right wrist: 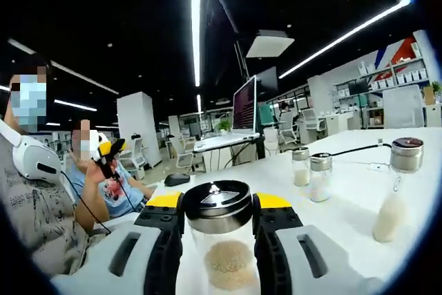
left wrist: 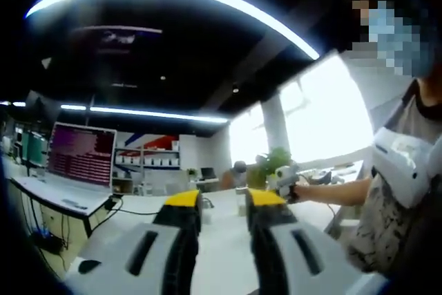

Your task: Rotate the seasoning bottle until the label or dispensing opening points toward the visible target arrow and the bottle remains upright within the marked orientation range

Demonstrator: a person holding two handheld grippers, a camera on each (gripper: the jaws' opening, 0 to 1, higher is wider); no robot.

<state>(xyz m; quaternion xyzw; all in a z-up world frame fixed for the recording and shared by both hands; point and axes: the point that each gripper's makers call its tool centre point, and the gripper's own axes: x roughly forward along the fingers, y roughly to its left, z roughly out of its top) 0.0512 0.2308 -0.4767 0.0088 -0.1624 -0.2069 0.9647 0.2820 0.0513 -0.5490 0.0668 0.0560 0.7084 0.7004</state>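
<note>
In the right gripper view we find the right gripper (right wrist: 219, 215) with its yellow-tipped fingers (right wrist: 164, 202) pinching a seasoning bottle (right wrist: 219, 240) at either side of its neck, just under the dark metal cap; the bottle stands upright between the fingers, its clear glass showing pale grains in the lower part; we cannot tell where its label or opening faces, and we see no arrow mark. The bottle stands over a white table (right wrist: 345, 198); on that table, beyond and to the right, we note two small shakers (right wrist: 311, 174) side by side, and nearer the right edge a taller bottle (right wrist: 397, 188) with a dark cap, set apart from the pair; a black cable (right wrist: 352, 148) runs behind them. Further off an open laptop (right wrist: 242, 112) sits on a raised stand; a black mouse (right wrist: 177, 179) lies near the table's far left corner. At left, a person (right wrist: 34, 198) in a patterned shirt and a second seated person (right wrist: 110, 177) are present. In the left gripper view the left gripper (left wrist: 224, 202) has its fingers (left wrist: 183, 202) spread with nothing between them, held above the white table; a laptop (left wrist: 79, 157) with a lit screen stands at left, a green plant (left wrist: 269, 164) further back, and a person's hand (left wrist: 293, 188) holding a device at right.
</note>
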